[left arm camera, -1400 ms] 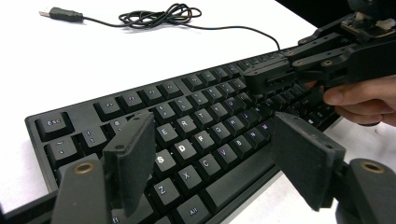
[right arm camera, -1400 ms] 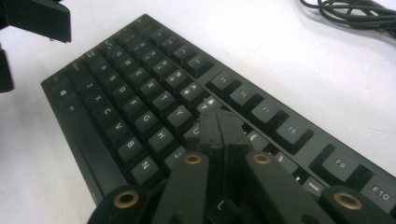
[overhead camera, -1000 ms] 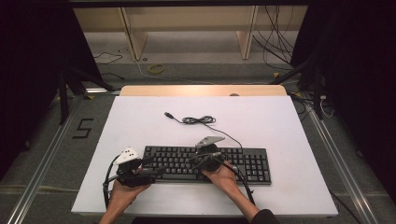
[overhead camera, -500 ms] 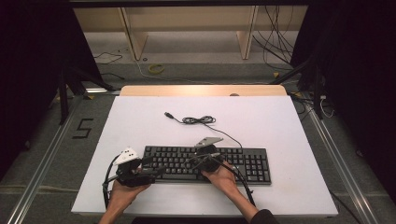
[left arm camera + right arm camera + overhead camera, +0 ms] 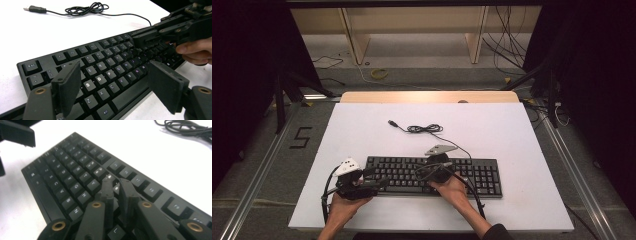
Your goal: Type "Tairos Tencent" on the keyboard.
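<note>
Item: black wired keyboard [image 5: 432, 175], lying flat near the table [image 5: 512, 135] front edge, its cable [image 5: 427, 129] coiled toward the table middle, USB plug unconnected. Right gripper [image 5: 117, 186]: jaws nearly together, a narrow gap just opened, tips on the keys mid-board, gripping nothing. Left gripper [image 5: 115, 85]: jaws wide apart, straddling the front left corner of the keyboard, not pressing it. Progress, judged: key-pressing under way; extent done cannot be told. Legible keycaps: Esc, E, R, S, D, Z, X, C, Alt; no brand visible.
</note>
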The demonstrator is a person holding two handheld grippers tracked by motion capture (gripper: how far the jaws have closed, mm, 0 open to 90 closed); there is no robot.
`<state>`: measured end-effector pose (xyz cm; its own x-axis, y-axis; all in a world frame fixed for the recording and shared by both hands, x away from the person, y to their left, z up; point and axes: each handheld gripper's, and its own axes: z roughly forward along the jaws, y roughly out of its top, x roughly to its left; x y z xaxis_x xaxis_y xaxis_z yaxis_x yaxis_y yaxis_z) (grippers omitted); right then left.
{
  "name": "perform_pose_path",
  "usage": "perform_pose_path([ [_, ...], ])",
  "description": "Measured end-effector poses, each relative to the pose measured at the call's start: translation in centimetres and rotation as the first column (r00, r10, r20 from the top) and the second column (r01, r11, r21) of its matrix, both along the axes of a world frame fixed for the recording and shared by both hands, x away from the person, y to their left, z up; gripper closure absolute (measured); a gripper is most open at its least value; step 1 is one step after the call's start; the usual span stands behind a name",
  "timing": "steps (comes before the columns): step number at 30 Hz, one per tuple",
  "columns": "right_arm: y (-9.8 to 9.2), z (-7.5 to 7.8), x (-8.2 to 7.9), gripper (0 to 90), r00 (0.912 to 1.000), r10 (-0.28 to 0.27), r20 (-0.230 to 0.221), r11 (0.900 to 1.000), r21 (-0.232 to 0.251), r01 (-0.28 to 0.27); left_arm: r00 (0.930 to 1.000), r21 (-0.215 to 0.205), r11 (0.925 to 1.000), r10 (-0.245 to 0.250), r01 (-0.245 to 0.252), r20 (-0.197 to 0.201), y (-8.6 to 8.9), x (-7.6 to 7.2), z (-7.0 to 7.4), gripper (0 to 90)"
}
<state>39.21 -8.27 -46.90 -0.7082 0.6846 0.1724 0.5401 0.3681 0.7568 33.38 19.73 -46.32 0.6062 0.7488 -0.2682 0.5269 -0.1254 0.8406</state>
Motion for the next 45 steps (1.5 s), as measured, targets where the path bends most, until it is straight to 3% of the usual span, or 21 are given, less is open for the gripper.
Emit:
perform_pose_path([
  [6, -0.6, 0.4, 0.0, 77.2, 1.0000, -0.002, 0.008, 1.000, 0.025, 0.002, 1.0000, 0.003, 1.0000, 0.004, -0.004, -0.001, 0.1, 0.1, 0.0, 26.9],
  [13, -1.1, 0.6, -0.4, 62.7, 0.9999, 0.012, 0.005, 0.999, 0.048, -0.012, 0.9998, 0.016, 0.9997, 0.019, -0.019, -0.003, 0.1, 0.4, 0.0, 29.7],
  [16, -1.6, 0.8, -0.7, 53.6, 0.9998, 0.017, 0.010, 0.998, 0.062, -0.018, 0.9996, 0.018, 0.9995, 0.025, -0.025, -0.009, 0.2, 0.8, -0.1, 35.4],
  [25, -2.7, 1.3, -1.7, 40.0, 0.9990, 0.026, 0.036, 0.996, 0.083, -0.029, 0.9998, 0.048, 0.9988, 0.015, -0.015, -0.016, -0.6, 1.9, 0.0, 51.4],
  [32, -3.5, 1.5, -2.4, 36.8, 0.9982, 0.031, 0.051, 0.994, 0.103, -0.036, 0.9998, 0.083, 0.9965, -0.011, 0.012, -0.014, -1.9, 2.9, 0.0, 67.4],
  [34, -3.9, 1.4, -2.7, 35.7, 0.9982, 0.030, 0.052, 0.994, 0.107, -0.035, 0.9995, 0.097, 0.9950, -0.024, 0.026, -0.020, -2.2, 3.2, -0.1, 75.8],
  [39, -4.2, 1.4, -3.0, 35.2, 0.9983, 0.032, 0.048, 0.993, 0.109, -0.037, 0.9985, 0.121, 0.9920, -0.031, 0.036, -0.045, -3.1, 4.1, -0.6, 86.8],
  [45, -4.4, 1.4, -3.2, 35.1, 0.9983, 0.031, 0.048, 0.993, 0.114, -0.036, 0.9969, 0.172, 0.9836, -0.042, 0.053, -0.067, -4.4, 4.8, -0.9, 89.0],
])
